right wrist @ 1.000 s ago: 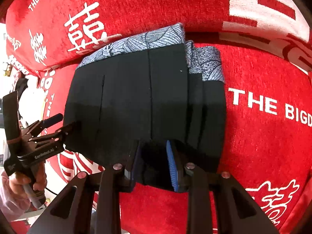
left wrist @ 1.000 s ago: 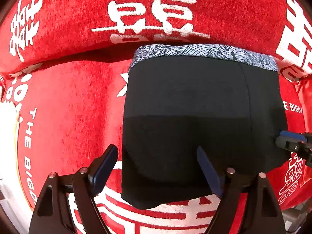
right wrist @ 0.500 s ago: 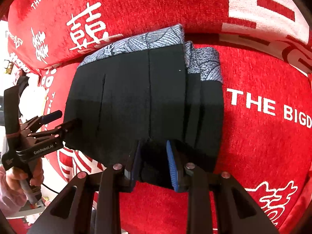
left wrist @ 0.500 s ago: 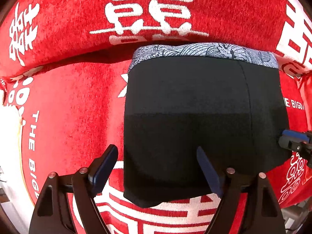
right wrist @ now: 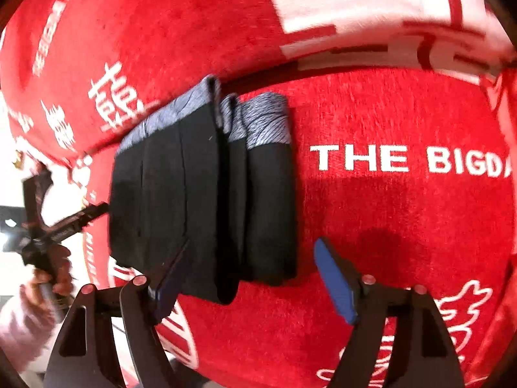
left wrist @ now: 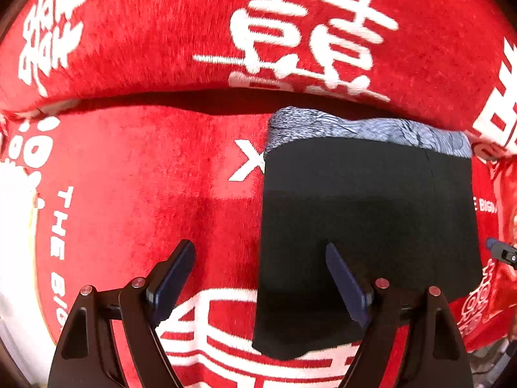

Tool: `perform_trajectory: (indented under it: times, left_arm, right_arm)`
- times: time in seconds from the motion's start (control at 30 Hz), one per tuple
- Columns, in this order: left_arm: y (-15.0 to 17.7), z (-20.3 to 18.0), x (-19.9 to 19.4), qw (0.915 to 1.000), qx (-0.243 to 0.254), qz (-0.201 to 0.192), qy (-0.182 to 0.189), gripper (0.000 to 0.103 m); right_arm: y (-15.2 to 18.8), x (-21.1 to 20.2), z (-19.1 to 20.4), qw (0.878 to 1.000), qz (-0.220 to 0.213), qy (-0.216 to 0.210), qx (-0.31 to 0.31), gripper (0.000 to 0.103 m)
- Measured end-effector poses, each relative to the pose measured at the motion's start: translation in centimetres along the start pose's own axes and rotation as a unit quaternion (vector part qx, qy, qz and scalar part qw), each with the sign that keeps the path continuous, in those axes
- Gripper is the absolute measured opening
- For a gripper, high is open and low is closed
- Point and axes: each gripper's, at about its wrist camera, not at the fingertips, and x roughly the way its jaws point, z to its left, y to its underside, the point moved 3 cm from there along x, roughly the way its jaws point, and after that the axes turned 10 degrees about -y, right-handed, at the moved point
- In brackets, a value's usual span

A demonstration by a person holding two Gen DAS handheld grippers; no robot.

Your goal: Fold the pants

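The folded black pants (left wrist: 365, 226) with a grey-blue patterned waistband (left wrist: 368, 127) lie flat on the red seat cover (left wrist: 145, 177). My left gripper (left wrist: 260, 278) hovers open over their left edge, and only its right finger (left wrist: 345, 284) is above the cloth. In the right wrist view the pants (right wrist: 200, 200) show stacked folded layers on their right side. My right gripper (right wrist: 253, 281) is opening its jaws. The pants' near edge lies between the pads, and neither pad presses it. A hand holds the left gripper (right wrist: 61, 226) at the pants' left side.
The red cover with white characters and lettering spreads over the seat, and a back cushion (left wrist: 258, 32) rises just behind the waistband. A bright white floor (left wrist: 13, 258) shows past the seat's left edge. A hand in a light sleeve (right wrist: 29, 310) is at the lower left.
My right gripper has let go of the pants' near edge, spread its jaws and slid right. My left gripper has shifted left, off the pants' middle, and stays open.
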Motion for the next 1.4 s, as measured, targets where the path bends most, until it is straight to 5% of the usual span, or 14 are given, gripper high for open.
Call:
perform_trajectory:
  times: [0.3, 0.53, 0.6, 0.77, 0.83, 1.1, 1.17, 1.27, 1.4]
  left_arm:
    - [-0.7, 0.0, 3.7, 0.9859, 0.019, 0.061, 0.155, 0.084]
    - [-0.8, -1.6, 5.9, 0.98, 0.006, 0.068, 0.187, 0.098]
    - [-0.8, -1.9, 5.6, 0.9821, -0.004, 0.053, 0.181, 0.097]
    - [-0.2, -2.9, 2.3, 0.9878, 0.006, 0.002, 0.155, 0.056]
    - [0.3, -2.7, 0.5, 0.9875, 0.008, -0.007, 0.157, 0.049]
    - [5.0, -1.6, -3.9, 0.9906, 0.023, -0.006, 0.135, 0.049]
    - [6.7, -1.0, -3.4, 0.9935, 0.015, 0.002, 0.113, 0.061]
    - [8.8, 0.1, -1.0, 0.9997, 0.003, 0.017, 0.02, 0.068]
    - [9.8, 0.9, -1.2, 0.999, -0.038, 0.02, 0.015, 0.075]
  right_arm:
    - [-1.6, 2.4, -3.4, 0.99, 0.025, -0.131, 0.051, 0.08]
    - [-2.3, 4.9, -2.9, 0.984, 0.049, -0.166, 0.04, 0.086]
    - [-2.6, 5.6, -3.2, 0.984, 0.055, -0.16, 0.051, 0.081]
    - [-2.1, 4.8, -2.6, 0.985, 0.041, -0.155, 0.063, 0.04]
    - [-1.6, 3.2, -2.1, 0.98, 0.03, -0.185, 0.072, 0.036]
    - [3.6, 0.4, 1.1, 0.971, 0.047, -0.225, 0.068, 0.036]
    - [5.5, 0.7, 1.2, 0.971, 0.051, -0.222, 0.068, 0.036]
    - [7.6, 2.0, 0.0, 0.981, 0.072, -0.168, 0.07, 0.044]
    - [8.3, 1.9, 0.5, 0.994, 0.069, -0.072, 0.038, 0.059]
